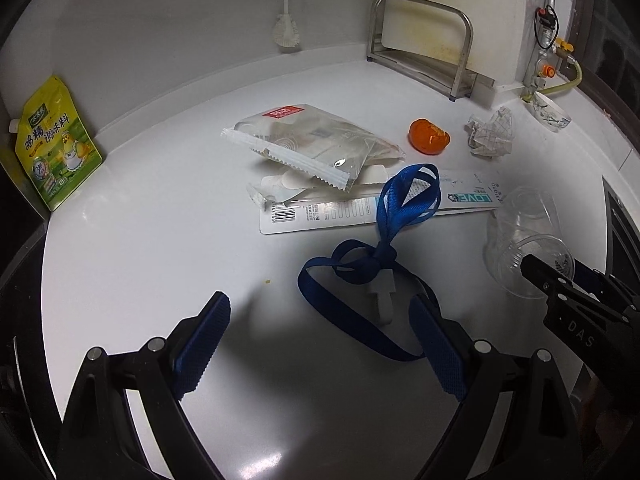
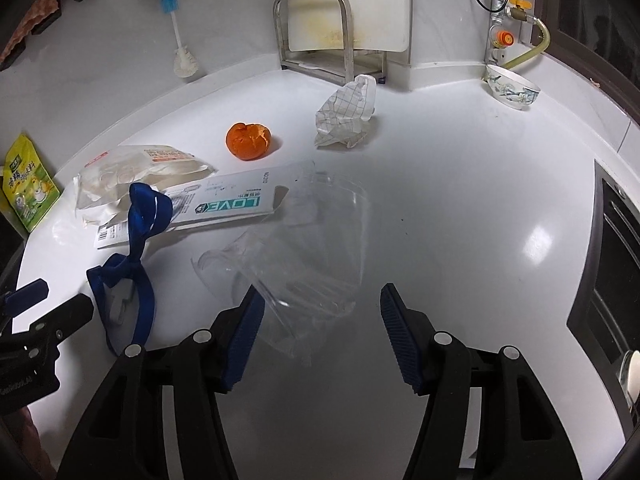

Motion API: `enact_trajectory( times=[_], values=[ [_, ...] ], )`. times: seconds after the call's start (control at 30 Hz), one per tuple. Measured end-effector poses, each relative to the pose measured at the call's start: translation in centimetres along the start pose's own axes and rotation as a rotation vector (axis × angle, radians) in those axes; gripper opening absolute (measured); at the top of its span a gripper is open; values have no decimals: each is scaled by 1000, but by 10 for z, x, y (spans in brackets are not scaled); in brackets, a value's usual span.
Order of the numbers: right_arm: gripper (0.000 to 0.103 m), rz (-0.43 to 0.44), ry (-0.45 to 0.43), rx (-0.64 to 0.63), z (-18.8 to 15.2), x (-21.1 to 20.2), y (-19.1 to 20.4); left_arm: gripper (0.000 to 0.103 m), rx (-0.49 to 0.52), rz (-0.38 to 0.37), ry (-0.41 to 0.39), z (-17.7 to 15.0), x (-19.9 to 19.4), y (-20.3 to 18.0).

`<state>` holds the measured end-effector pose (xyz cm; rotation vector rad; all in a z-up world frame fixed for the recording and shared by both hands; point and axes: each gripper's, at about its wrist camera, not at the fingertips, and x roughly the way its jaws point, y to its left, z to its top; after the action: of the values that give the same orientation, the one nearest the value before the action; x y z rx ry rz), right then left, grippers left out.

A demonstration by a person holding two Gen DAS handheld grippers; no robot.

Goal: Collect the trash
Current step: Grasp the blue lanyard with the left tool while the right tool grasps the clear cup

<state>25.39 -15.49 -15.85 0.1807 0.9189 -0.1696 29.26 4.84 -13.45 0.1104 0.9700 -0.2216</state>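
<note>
Trash (image 2: 296, 248); bowl (image 2: 512, 88) right-wrist only

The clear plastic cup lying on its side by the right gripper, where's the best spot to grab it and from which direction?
Grip the clear plastic cup at its open rim, coming from the near side with the right gripper. The mouth faces that gripper and lies just ahead of its open jaws, so one finger could probably slip inside and pinch the thin wall.

Lanyard (image 1: 372, 256) lies across card (image 1: 360, 210), cup (image 1: 524, 248) right.
</note>
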Motion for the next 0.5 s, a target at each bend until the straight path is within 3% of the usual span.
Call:
enact_trajectory(
  times=[0.1,0.33,0.5],
  values=[
    [28,3,11,-2,0,2,0,89,-4,-7,1,0,1,1],
    [15,52,2,29,-3,-9,-10,89,-13,1,-7,2,6,3],
    [14,46,-17,82,-9,-26,-28,89,-27,12,17,5,23,-2]
  ],
)
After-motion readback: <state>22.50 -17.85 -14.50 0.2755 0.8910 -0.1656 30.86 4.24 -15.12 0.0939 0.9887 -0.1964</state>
